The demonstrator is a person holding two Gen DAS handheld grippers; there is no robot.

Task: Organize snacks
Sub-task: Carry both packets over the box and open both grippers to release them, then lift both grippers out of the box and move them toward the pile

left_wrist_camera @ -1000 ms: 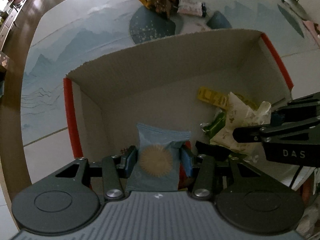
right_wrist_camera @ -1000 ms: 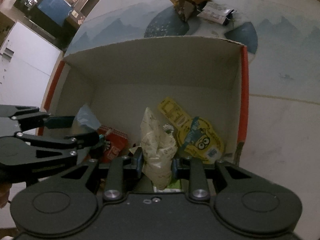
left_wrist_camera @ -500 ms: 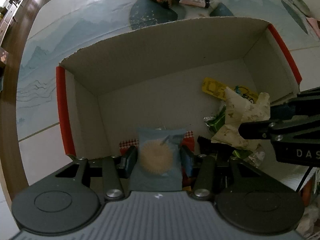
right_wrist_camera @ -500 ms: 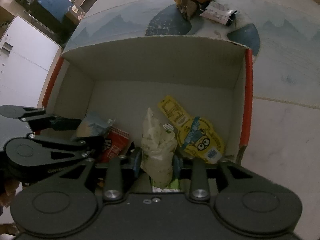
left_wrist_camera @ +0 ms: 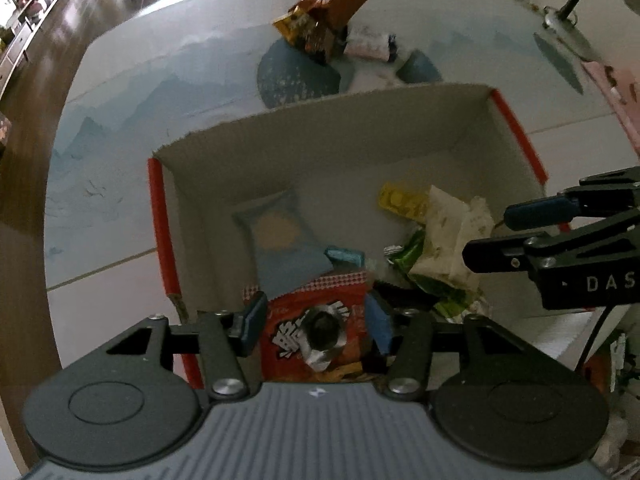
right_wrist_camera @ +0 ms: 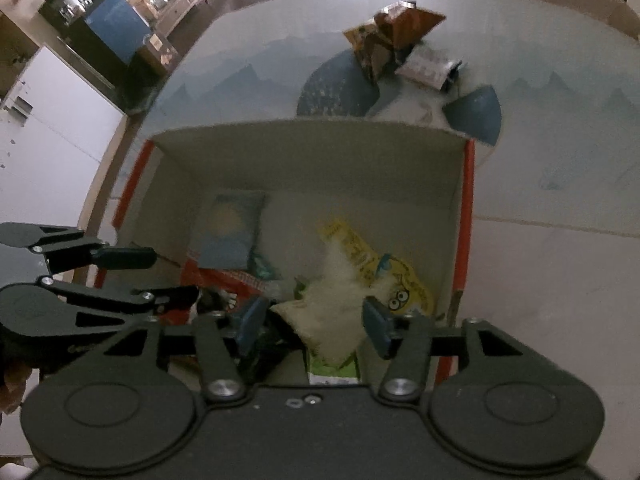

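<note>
A cardboard box with red edges [left_wrist_camera: 160, 224] [right_wrist_camera: 466, 216] sits on the table. Inside lie a blue snack packet [left_wrist_camera: 280, 240] [right_wrist_camera: 230, 232], a cream packet [left_wrist_camera: 452, 240] [right_wrist_camera: 332, 312], a red packet [left_wrist_camera: 316, 328] [right_wrist_camera: 216, 280], yellow packets [left_wrist_camera: 400, 200] [right_wrist_camera: 356, 244] and a green one [left_wrist_camera: 408, 256]. My left gripper [left_wrist_camera: 316, 316] [right_wrist_camera: 160, 276] is open and empty above the red packet. My right gripper [right_wrist_camera: 314, 320] [left_wrist_camera: 492, 236] is open and empty above the cream packet.
Several loose snacks lie on the table beyond the box: brown and orange packets [left_wrist_camera: 320, 24] [right_wrist_camera: 388, 40] and a pink-white packet [left_wrist_camera: 370, 42] [right_wrist_camera: 430, 68]. A desk lamp [left_wrist_camera: 572, 12] stands at the far right. The table edge runs along the left.
Both grippers opened and rose. The blue packet dropped from the left gripper into the box, and the cream packet dropped from the right gripper onto the pile.
</note>
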